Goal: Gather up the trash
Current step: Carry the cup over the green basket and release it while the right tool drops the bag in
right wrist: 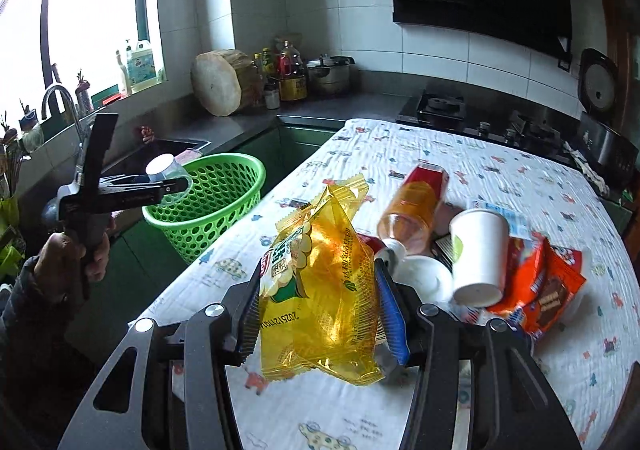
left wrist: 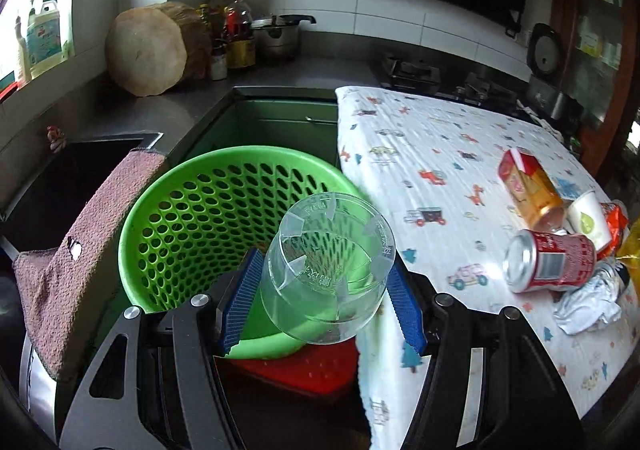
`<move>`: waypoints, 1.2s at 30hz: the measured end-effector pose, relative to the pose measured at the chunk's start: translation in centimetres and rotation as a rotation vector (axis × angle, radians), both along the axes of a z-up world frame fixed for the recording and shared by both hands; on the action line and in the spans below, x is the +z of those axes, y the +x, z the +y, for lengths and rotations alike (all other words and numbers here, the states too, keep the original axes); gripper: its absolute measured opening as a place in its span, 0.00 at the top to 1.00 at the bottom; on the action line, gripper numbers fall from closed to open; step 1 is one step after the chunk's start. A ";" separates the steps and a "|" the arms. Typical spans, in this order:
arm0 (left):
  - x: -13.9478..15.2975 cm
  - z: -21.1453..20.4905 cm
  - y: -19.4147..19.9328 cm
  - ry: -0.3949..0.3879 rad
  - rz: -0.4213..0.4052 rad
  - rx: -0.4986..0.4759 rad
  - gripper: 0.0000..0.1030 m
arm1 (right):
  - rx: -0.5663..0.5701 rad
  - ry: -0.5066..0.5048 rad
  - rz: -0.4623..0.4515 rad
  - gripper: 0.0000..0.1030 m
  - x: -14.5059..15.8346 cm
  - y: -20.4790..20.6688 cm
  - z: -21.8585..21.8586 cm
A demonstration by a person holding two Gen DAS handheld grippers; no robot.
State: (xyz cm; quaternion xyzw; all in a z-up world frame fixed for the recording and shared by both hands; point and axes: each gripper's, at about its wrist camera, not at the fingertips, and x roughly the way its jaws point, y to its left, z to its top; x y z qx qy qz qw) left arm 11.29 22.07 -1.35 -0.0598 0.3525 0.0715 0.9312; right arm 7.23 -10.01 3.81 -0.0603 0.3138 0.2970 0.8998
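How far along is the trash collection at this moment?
Early. The green basket shows no trash in the part that is visible. In hand: the left gripper holds a clear plastic cup over the basket, and the right gripper is shut on a yellow snack wrapper. Left on the table: a red can, an orange bottle, a paper cup, red wrappers and crumpled paper.

A clear plastic cup [left wrist: 328, 270] is held tilted above the green perforated basket [left wrist: 192, 218] left of the table. A yellow snack wrapper [right wrist: 320, 290] is lifted up — a red can [left wrist: 548, 262], paper cup [right wrist: 478, 254] and orange bottle [right wrist: 412, 206] lie on the cloth at right.
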 end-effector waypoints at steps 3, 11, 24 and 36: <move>-1.6 2.8 1.6 -0.015 0.051 0.035 0.40 | 0.033 -0.001 0.019 0.52 0.3 1.7 2.9; -3.7 6.1 4.1 -0.037 0.111 0.038 0.38 | 0.097 -0.023 0.042 0.52 0.7 5.6 10.3; -2.9 8.6 3.3 -0.037 0.067 0.050 0.26 | 0.165 -0.047 0.091 0.52 0.2 10.2 19.3; -1.0 11.7 -5.0 -0.085 -0.054 0.170 0.21 | 0.239 -0.072 0.162 0.52 -3.2 13.1 29.0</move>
